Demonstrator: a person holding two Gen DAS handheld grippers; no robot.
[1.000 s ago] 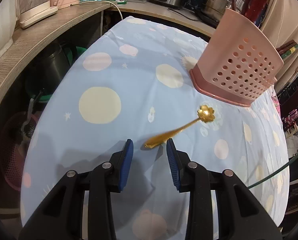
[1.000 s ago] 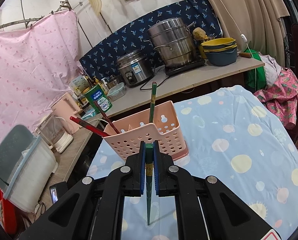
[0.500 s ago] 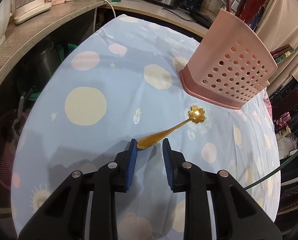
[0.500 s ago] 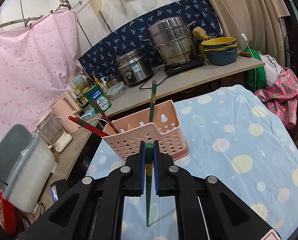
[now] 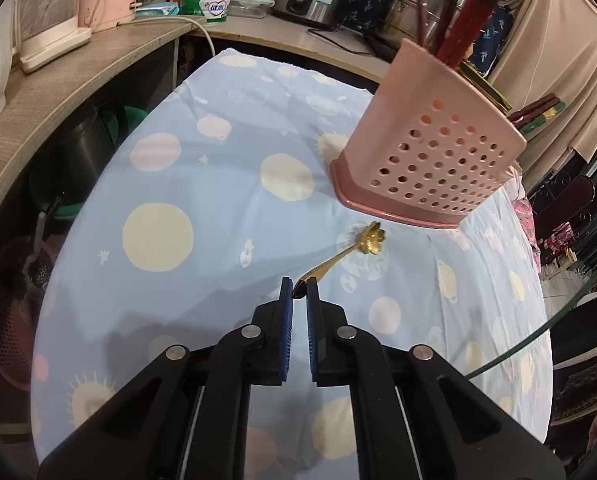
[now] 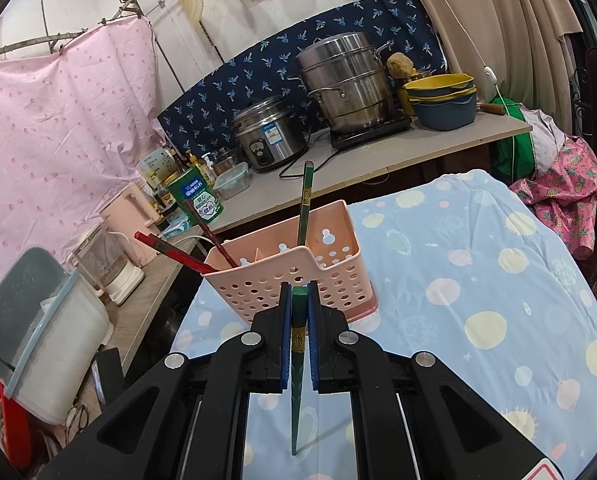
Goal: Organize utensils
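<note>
Left gripper (image 5: 299, 290) just snapped shut on the gold spoon (image 5: 348, 249) handle tip, spoon w/ bowl near pink caddy (image 5: 426, 160). Right gripper (image 6: 299, 304) still pinching 1 green chopstick (image 6: 298, 364). Next up, I'd say: lift spoon to caddy.

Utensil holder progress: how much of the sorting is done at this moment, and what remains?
Done: the pink holder already has red chopsticks and one green chopstick standing in it. In hand: the right gripper clamps a second green chopstick, and the left gripper has closed on the gold spoon handle on the tablecloth. Left: both go into the holder.
</note>
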